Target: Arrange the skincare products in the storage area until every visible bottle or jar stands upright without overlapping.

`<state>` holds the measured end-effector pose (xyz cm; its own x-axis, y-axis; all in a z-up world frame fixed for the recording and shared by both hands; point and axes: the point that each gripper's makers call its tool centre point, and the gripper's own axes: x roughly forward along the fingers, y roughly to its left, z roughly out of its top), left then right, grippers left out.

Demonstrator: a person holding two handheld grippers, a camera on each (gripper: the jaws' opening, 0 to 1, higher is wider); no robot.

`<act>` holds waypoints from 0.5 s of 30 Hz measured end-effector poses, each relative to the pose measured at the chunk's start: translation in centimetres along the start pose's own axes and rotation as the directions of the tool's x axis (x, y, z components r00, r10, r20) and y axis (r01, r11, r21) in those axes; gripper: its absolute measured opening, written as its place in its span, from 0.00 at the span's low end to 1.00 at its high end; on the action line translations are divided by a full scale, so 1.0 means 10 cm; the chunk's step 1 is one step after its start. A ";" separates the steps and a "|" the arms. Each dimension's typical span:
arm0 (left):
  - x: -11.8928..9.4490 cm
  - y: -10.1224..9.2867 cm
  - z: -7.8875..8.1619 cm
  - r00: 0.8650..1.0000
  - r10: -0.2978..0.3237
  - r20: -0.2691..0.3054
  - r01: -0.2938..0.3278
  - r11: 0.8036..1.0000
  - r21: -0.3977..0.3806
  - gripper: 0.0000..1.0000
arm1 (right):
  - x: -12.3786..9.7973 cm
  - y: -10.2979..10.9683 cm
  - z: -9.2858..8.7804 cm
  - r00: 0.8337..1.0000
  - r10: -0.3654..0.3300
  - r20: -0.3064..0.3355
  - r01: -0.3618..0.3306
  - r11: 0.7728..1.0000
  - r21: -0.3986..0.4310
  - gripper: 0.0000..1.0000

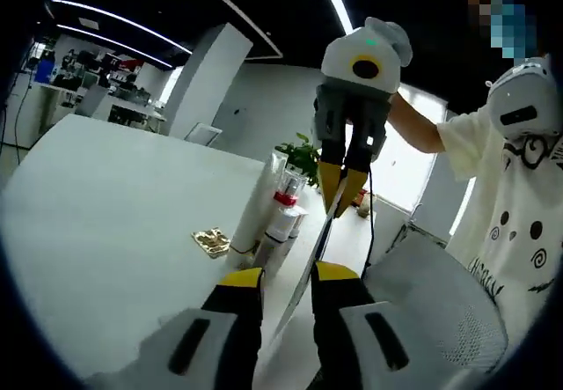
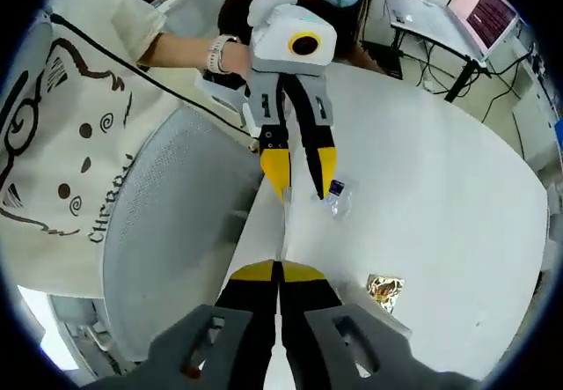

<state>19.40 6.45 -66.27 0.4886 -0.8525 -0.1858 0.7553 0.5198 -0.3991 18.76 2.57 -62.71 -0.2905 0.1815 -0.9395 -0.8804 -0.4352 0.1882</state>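
I see R yellow-tipped gripper [image 2: 278, 271] closed, L yellow-tipped gripper [image 1: 288, 275] w/ jaws apart. Red-collared white skincare bottles [image 1: 283, 214] upright on white round table [image 1: 114, 214], crinkled gold foil packet [image 1: 212, 241] beside.

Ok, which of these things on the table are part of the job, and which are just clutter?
Job: red-banded bottles; small clear purple-topped item, probably.
Clutter: gold foil packet; green plant; mesh chair.

Bottles [image 1: 283, 218] stand beyond the left claw [image 1: 288, 277], table [image 1: 114, 205] edge.
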 end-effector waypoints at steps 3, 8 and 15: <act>0.10 -0.03 -0.23 0.995 -0.008 -0.099 0.008 1.000 -0.006 0.17 | 0.08 -0.01 0.02 1.000 0.022 -0.002 -0.022 1.000 0.001 0.01; 0.17 -0.05 -0.57 0.974 -0.001 -0.226 -0.004 1.000 -0.021 0.18 | 0.15 0.05 0.06 0.999 0.046 -0.005 -0.046 0.999 -0.008 0.01; 0.08 -0.01 -0.67 0.964 0.036 -0.264 -0.047 0.998 -0.038 0.18 | 0.17 0.02 0.08 0.998 0.065 -0.003 -0.065 0.998 -0.008 0.01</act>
<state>16.85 5.34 -72.39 0.3828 -0.8177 -0.4300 0.7141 0.5572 -0.4238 17.77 3.45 -64.04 -0.3462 0.1498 -0.9261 -0.8567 -0.4528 0.2470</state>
